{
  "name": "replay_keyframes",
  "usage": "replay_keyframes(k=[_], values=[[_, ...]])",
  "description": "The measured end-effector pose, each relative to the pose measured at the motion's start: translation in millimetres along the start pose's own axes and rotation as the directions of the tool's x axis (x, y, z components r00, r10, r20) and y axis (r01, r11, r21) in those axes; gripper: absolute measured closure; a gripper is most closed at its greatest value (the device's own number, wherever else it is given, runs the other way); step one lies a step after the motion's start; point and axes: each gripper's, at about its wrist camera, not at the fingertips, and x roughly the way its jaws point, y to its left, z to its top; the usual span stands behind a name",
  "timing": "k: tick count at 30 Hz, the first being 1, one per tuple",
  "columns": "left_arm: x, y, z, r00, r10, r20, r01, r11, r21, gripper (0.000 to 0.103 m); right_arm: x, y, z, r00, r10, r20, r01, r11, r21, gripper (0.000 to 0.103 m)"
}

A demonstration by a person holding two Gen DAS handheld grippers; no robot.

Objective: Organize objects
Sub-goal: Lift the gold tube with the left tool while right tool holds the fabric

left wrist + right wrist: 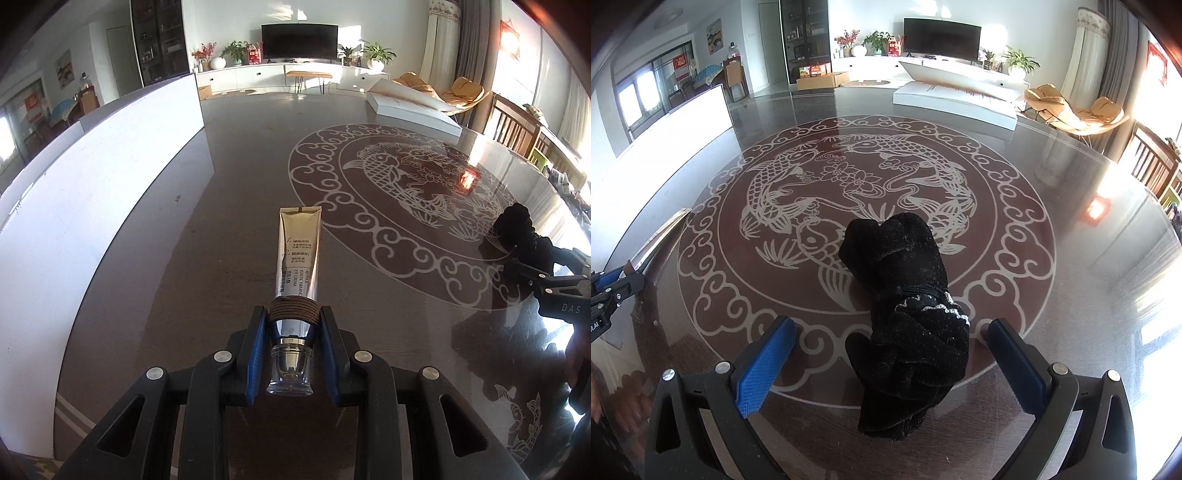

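Clearly held: gold-and-silver cream tube pinched near its shoulder by the left gripper, blue pads pressed against a band of brown cord wound round the tube, clear cap toward the camera, crimped end pointing forward over the dark glossy table. Best carried level and without extra squeeze, since a soft tube probably dents or slides on that cord band; best lowered until the body lies flat before letting go, probably beside or into the long white box just to the left. Printed text down the tube's face, gold upper half fading to mirror silver, no dents visible.

Farther right, black bundled cloth, sock-like, with a little white trim, lying on the table's fish medallion. Right gripper spread wide on either side of it, pads not touching the fabric. Beyond, flat white box at the table's far edge.
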Motion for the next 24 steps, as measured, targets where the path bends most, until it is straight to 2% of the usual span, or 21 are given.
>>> replay_keyframes(k=[11,14,15,16,17,18,19,21,24], values=[[1,-1,0,1.000,-0.007,0.006,0.007,1.000,-0.004,0.075,0,1,0,1.000,-0.001,0.000,0.001,1.000,-0.001,0.000],[0,2,1,1.000,-0.028,0.004,0.028,0.999,-0.016,0.075,0,0,0,1.000,0.014,0.002,-0.014,1.000,0.000,0.000],[0,5,2,0.999,-0.049,0.006,0.049,0.998,-0.032,0.075,-2,-1,0,0.999,0.032,0.013,-0.032,0.999,0.002,0.007],[1,9,4,0.998,-0.070,0.005,0.070,0.996,-0.046,0.076,-5,0,0,0.999,0.024,0.029,-0.024,1.000,-0.005,0.040],[0,12,4,0.996,-0.088,0.007,0.089,0.994,-0.061,0.076,-8,1,2,0.999,0.013,0.032,-0.012,1.000,-0.015,0.062],[-1,14,4,0.994,-0.107,0.014,0.108,0.991,-0.077,0.076,-8,0,5,0.999,0.049,0.007,-0.049,0.999,-0.003,0.068],[-5,16,5,0.992,-0.125,0.031,0.127,0.988,-0.090,0.077,-9,0,7,0.997,0.074,-0.011,-0.074,0.997,0.011,0.069],[-21,21,6,0.984,-0.156,0.084,0.165,0.980,-0.109,0.077,-20,7,12,0.996,0.088,0.004,-0.088,0.996,0.002,0.069],[-53,36,7,0.967,-0.191,0.171,0.218,0.964,-0.155,0.077,-49,26,27,0.986,0.160,0.050,-0.159,0.987,-0.020,0.069]])
